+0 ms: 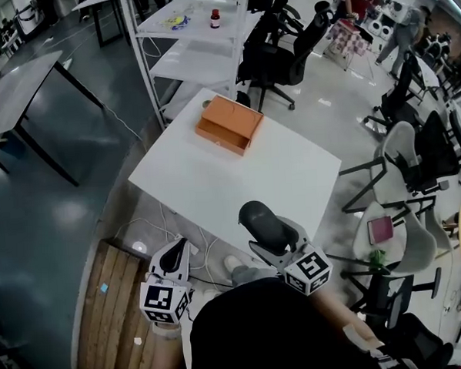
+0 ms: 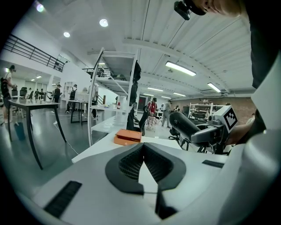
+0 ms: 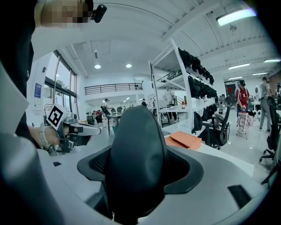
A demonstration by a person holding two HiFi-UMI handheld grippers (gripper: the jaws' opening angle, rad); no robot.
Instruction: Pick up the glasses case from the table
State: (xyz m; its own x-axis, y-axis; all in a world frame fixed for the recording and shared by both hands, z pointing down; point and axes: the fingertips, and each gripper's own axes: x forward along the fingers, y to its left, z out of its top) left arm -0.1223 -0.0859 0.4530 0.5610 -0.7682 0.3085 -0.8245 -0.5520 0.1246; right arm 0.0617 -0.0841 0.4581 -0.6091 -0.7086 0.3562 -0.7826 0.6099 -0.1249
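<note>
Two claws: right claw (image 1: 268,230) clamped on the glasses case (image 3: 137,145) at the bench's (image 1: 215,181) 5 o'clock edge, left claw (image 2: 143,148) together.

No lettering anywhere is clear enough to read

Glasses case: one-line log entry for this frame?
stage: holding | right gripper: shut on glasses case | left gripper: shut, empty | table: orange box at far side
</note>
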